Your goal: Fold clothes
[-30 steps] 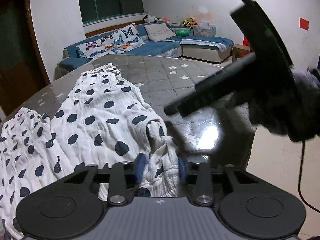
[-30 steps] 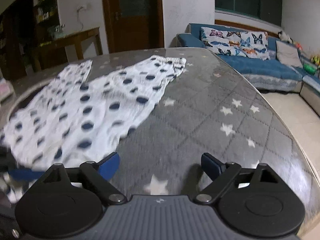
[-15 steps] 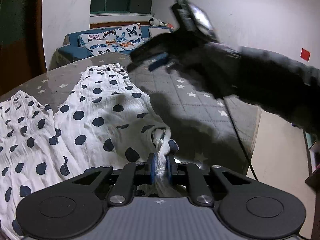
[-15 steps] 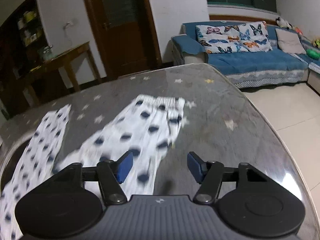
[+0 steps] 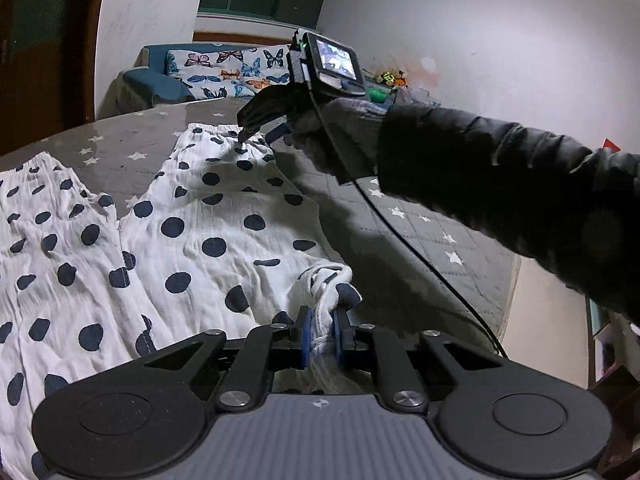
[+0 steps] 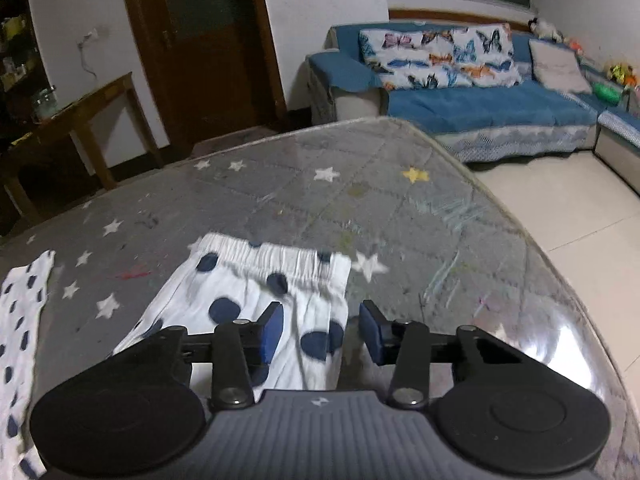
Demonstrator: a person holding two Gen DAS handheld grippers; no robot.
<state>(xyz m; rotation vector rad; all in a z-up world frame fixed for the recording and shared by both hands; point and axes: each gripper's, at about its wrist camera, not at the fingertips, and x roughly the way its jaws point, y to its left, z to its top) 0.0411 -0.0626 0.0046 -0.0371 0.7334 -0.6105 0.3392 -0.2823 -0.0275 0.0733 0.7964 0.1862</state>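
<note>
White trousers with dark polka dots (image 5: 192, 236) lie spread on the grey star-patterned table (image 5: 420, 232). My left gripper (image 5: 321, 334) is shut on a bunched corner of the trousers at the near edge. My right gripper (image 5: 260, 132) shows in the left wrist view, reaching to the far leg end. In the right wrist view, my right gripper (image 6: 321, 332) is open, its blue pads either side of the right edge of the trouser leg (image 6: 260, 300), just short of the elastic hem (image 6: 272, 256).
The table (image 6: 360, 200) drops off to tiled floor (image 6: 580, 208) at right. A blue sofa with butterfly cushions (image 6: 460, 80) stands beyond. A wooden side table (image 6: 68, 120) and door stand far left. A cable (image 5: 420, 256) trails from my right gripper over the table.
My left gripper has closed on the bunched trouser corner. My right gripper has moved forward along the leg to the far hem and narrowed its opening.
</note>
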